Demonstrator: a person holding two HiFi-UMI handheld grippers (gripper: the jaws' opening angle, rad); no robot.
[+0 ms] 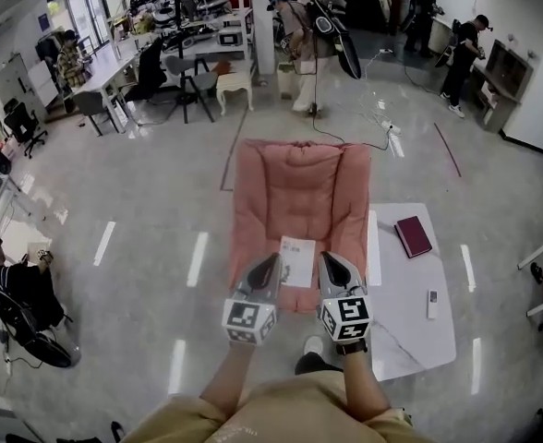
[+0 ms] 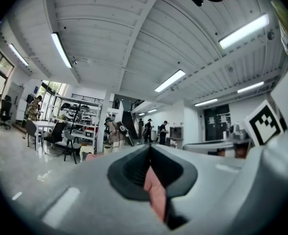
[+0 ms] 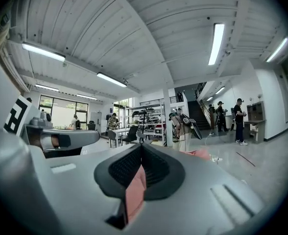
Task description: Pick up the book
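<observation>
A dark red book [image 1: 413,236] lies flat on the low white table [image 1: 405,340], near its far end. A thin white booklet [image 1: 297,261] rests on the front of the pink cushioned seat [image 1: 299,187]. Both grippers are held side by side over that seat's front edge, pointing level. My left gripper [image 1: 271,262] is shut and empty, just left of the booklet. My right gripper [image 1: 327,259] is shut and empty too, just right of the booklet and well left of the red book. In the left gripper view [image 2: 150,150] and the right gripper view [image 3: 141,147] the jaws meet, with pink fabric below.
A white remote [image 1: 431,304] lies on the table's right side. A cable [image 1: 350,137] runs over the floor beyond the seat. A person with a backpack [image 1: 301,40] stands far ahead. Another person [image 1: 18,280] sits at the left. Desks and chairs [image 1: 151,72] fill the far left.
</observation>
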